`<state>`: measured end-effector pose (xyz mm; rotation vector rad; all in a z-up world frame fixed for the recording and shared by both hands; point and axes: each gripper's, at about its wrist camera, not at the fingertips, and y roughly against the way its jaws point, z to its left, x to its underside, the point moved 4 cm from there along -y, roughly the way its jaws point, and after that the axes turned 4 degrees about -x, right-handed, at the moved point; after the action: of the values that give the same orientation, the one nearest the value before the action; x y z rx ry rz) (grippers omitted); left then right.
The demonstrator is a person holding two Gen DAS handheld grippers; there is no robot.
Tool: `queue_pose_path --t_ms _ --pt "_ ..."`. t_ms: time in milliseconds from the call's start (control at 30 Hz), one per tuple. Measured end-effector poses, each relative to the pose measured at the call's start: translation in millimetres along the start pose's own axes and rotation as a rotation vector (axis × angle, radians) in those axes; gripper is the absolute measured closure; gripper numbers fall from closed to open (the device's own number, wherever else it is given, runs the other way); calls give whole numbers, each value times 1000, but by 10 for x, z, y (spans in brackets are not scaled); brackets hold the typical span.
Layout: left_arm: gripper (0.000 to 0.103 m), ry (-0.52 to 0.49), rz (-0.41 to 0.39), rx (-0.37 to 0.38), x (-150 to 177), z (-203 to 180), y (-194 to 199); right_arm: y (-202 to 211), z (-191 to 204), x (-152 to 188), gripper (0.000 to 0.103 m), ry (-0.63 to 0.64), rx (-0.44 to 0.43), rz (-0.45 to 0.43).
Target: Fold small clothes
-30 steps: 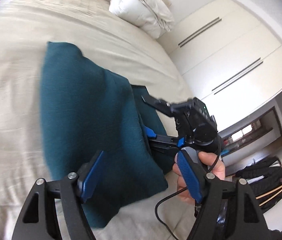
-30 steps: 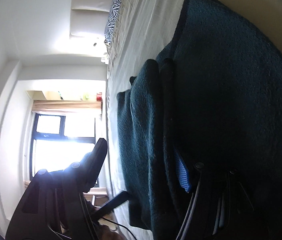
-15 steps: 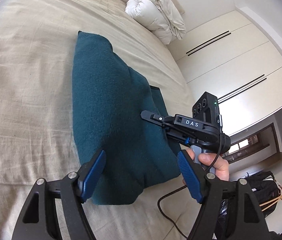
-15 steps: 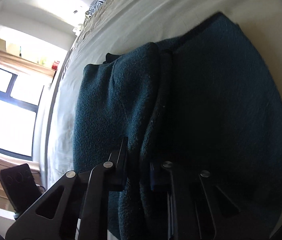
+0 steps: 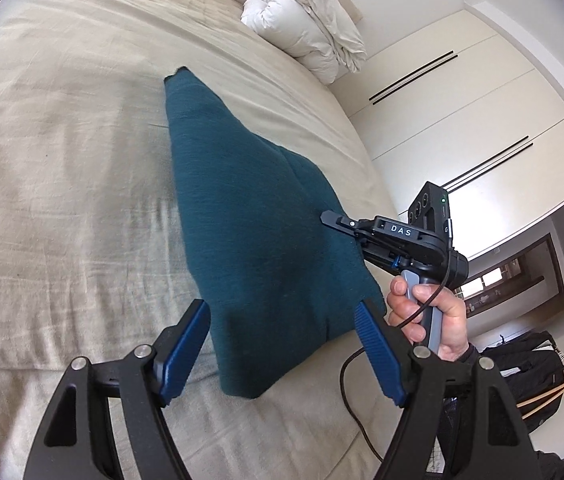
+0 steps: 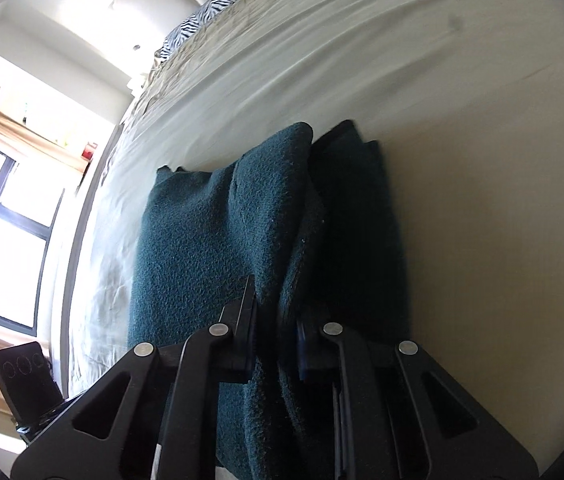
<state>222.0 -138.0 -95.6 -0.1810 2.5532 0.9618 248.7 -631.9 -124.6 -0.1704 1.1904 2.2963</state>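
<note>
Right gripper [image 6: 274,320] pinches the sweater [image 5: 266,232] edge, left gripper [image 5: 282,348] wide open; any tug probably unrolls the fold.

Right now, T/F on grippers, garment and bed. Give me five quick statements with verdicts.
1. The right gripper is shut on a fold of the teal garment. True.
2. The left gripper is clamped on the garment. False: its jaws stand wide open, with the garment's near end between them, ungripped.
3. The garment lies on a beige bed cover. True.
4. The white duvet bundle rests on top of the garment. False: it sits apart, near the head of the bed.
5. The zebra-print pillow lies at the head end of the bed. True.
</note>
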Motion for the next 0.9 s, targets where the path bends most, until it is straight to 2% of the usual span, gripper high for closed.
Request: queue_pose_path --t_ms 133,333,467,600,700,800,867,900 --pt "27 -13 -1 -19 -20 1 -8 17 -141 -25 90 -13 12 -4" --pt "27 -25 -2 -29 -42 -2 -7 -193 67 25 90 -18 28 -9" --pt "27 -28 3 -37 -62 -12 -29 -327 8 64 90 -34 34 6" --pt "27 -40 4 -60 -117 -9 -70 -392 -100 90 89 -110 -38 -19" --pt "26 -55 4 -87 -193 -14 -122 -350 -108 124 81 -138 -60 -36" --pt "23 -61 3 -103 -284 -3 -192 -156 -126 68 70 -153 -52 -114" --pt "23 -55 8 -112 -338 24 -260 -78 -138 34 47 -178 -67 -158" --pt "23 -52 9 -115 -368 40 -299 -62 -140 15 47 -183 -78 -163"
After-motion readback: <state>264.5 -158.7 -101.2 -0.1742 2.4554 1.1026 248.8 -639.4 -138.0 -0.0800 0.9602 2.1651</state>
